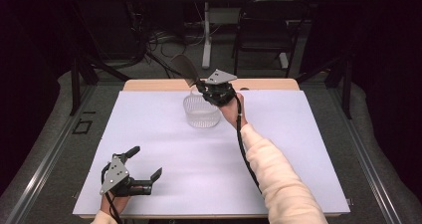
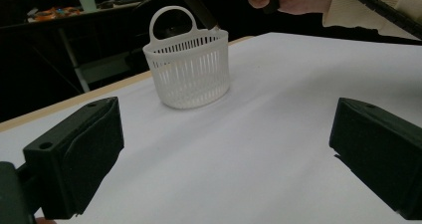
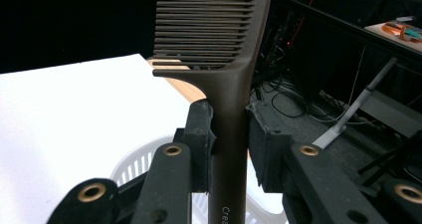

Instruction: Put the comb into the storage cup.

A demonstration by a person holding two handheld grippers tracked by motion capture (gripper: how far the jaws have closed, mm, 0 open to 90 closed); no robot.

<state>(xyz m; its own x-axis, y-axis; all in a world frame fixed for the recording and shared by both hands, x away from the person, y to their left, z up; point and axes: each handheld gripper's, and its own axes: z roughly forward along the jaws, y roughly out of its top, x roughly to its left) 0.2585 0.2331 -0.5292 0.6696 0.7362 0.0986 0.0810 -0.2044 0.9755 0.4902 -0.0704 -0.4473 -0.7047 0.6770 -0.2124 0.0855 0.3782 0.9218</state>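
Note:
A dark brown comb (image 1: 185, 67) sticks up and to the left, its handle clamped between the jaws of my right gripper (image 1: 200, 86). In the right gripper view the comb's teeth (image 3: 219, 30) rise above the right gripper (image 3: 230, 144), both pads pressing on the handle. Just below it stands a white slotted basket (image 1: 201, 112) with a loop handle, its rim (image 3: 134, 167) under the jaws. My left gripper (image 1: 146, 161) rests at the table's near left, open with nothing between its jaws. The left gripper (image 2: 224, 149) looks across the sheet at the basket (image 2: 189, 74).
A white sheet (image 1: 164, 134) covers the table, with a wooden strip (image 1: 149, 85) bare at the far edge. Beyond the table stand a black folding chair (image 1: 263, 30), a white table leg (image 1: 206, 35) and floor cables.

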